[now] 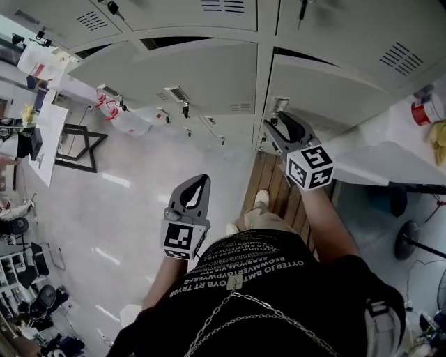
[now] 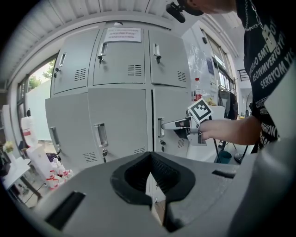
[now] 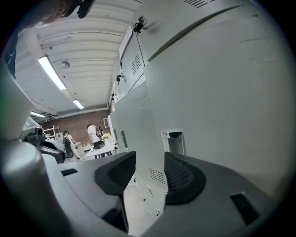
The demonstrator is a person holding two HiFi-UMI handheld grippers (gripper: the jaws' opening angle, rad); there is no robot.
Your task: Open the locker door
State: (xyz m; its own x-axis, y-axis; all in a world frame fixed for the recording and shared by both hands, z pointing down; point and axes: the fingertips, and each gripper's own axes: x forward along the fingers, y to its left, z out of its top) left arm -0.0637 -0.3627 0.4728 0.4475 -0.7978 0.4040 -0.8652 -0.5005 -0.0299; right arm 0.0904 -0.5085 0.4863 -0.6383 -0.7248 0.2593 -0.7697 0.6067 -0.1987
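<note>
Locker door, lower right among the lockers, is shut. Right claw stands wide just beside its handle, gripping nothing. Left claw hangs back, closed and empty.

The top row of lockers runs off the head view's upper edge, so only the lower strips of those doors show. At the right edge a white surface is cut off, and with it a red-and-white container and something yellow that cannot be identified. The person's torso covers the floor beneath it. In the left gripper view the print on the paper notice is too small to read, and whether the right claw touches the locker handle cannot be told. In the right gripper view a recessed handle has its lower part behind that claw's jaw, and the people far off are too small to make out
</note>
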